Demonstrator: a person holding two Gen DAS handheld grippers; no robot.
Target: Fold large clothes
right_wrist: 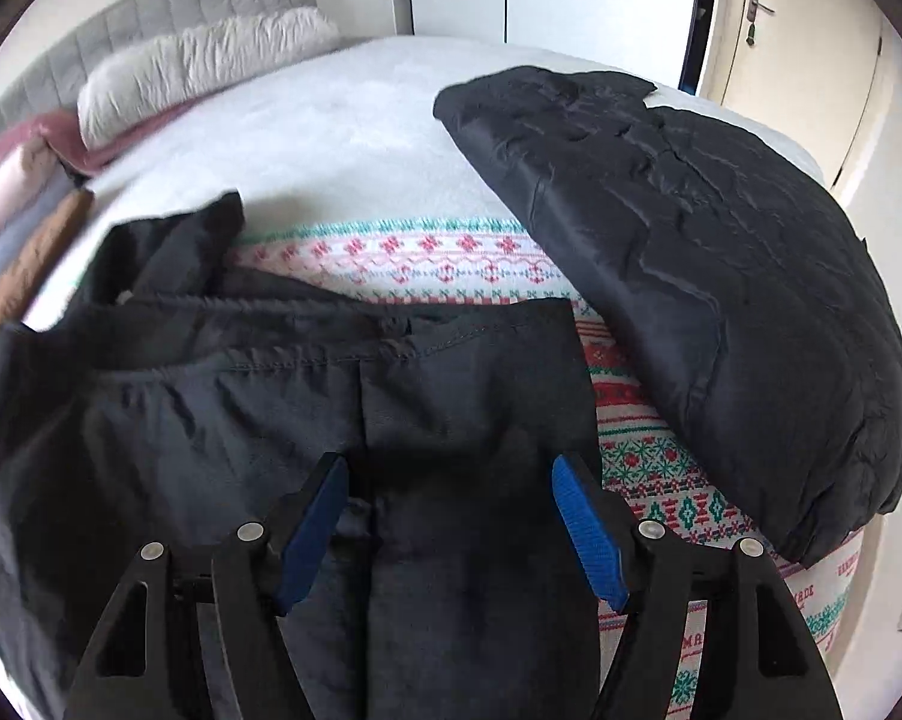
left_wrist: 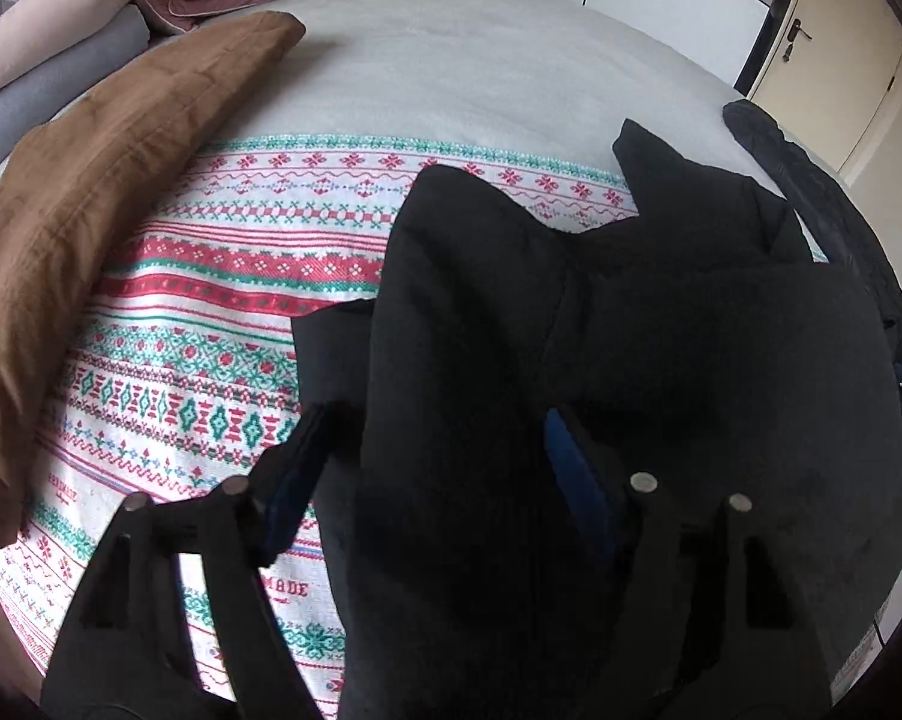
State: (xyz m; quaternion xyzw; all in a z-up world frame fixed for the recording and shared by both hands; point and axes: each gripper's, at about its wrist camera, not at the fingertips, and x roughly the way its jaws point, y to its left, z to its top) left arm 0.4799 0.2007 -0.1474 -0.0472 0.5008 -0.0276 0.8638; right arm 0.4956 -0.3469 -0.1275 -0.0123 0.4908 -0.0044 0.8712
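Observation:
A black garment (left_wrist: 631, 330) lies partly folded on the patterned blanket (left_wrist: 211, 312), with a stitched hem and a seam showing in the right wrist view (right_wrist: 271, 408). My left gripper (left_wrist: 439, 420) stands over its near left part with the jaws apart. A fold of the black cloth rises between the blue pads (left_wrist: 577, 474), which do not press on it. My right gripper (right_wrist: 449, 462) hovers over the garment's near right part, jaws wide, pads (right_wrist: 589, 534) clear of the cloth.
A folded black padded jacket (right_wrist: 721, 300) lies on the bed's right side. A folded brown garment (left_wrist: 91, 210) lies along the left. Pillows (right_wrist: 199, 66) and rolled bedding (left_wrist: 43, 30) sit at the head. A door (right_wrist: 781, 30) stands beyond the bed's far right corner.

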